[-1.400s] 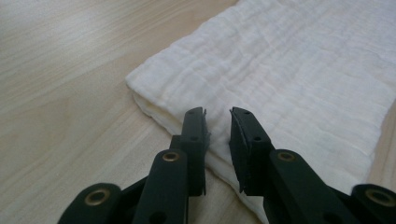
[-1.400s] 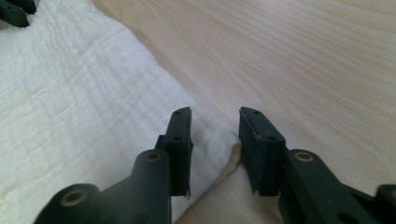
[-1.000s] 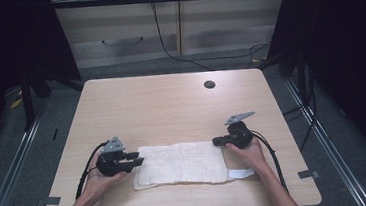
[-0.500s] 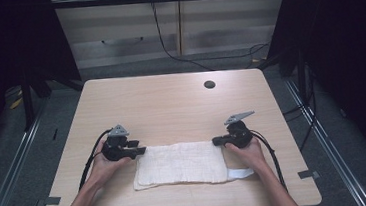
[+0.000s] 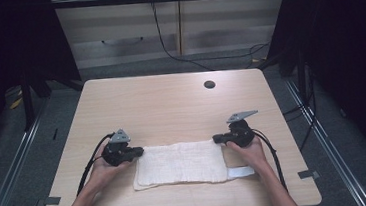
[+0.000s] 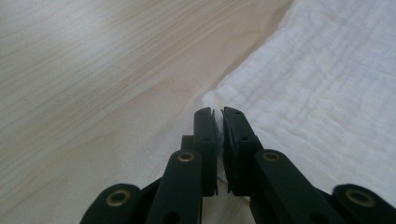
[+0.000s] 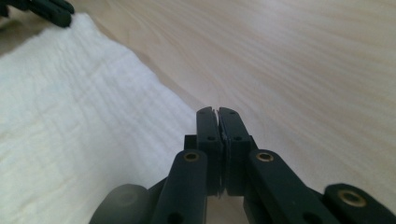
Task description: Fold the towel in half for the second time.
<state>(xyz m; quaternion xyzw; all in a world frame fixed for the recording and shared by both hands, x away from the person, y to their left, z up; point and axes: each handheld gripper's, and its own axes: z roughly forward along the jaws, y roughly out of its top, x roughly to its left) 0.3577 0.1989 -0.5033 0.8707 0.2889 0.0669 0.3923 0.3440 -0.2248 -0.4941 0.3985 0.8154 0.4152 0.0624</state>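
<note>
Cloth (image 5: 181, 163), white and folded into a long rectangle, lies flat near the front edge of the wooden surface (image 5: 171, 104), stretched between the person's two hands. The left tongs (image 5: 136, 151) have just been closing and now pinch the far left corner of it; in the left gripper view a sliver of white fabric shows between the black pads (image 6: 233, 128). The right tongs (image 5: 216, 139) are clamped on the far right corner, and in the right gripper view the pads sit pressed together on the cloth's edge.

Both far corners look secured, so I'd judge the step in hand is lifting that far edge to fold it toward the person. To do it well, both hands should rise together and evenly, keeping the edge taut so the layers don't sag or slip apart, then carry it over until it lines up with the near edge. A loose strip (image 5: 241, 171) poking out at the near right corner could skew the fold.
</note>
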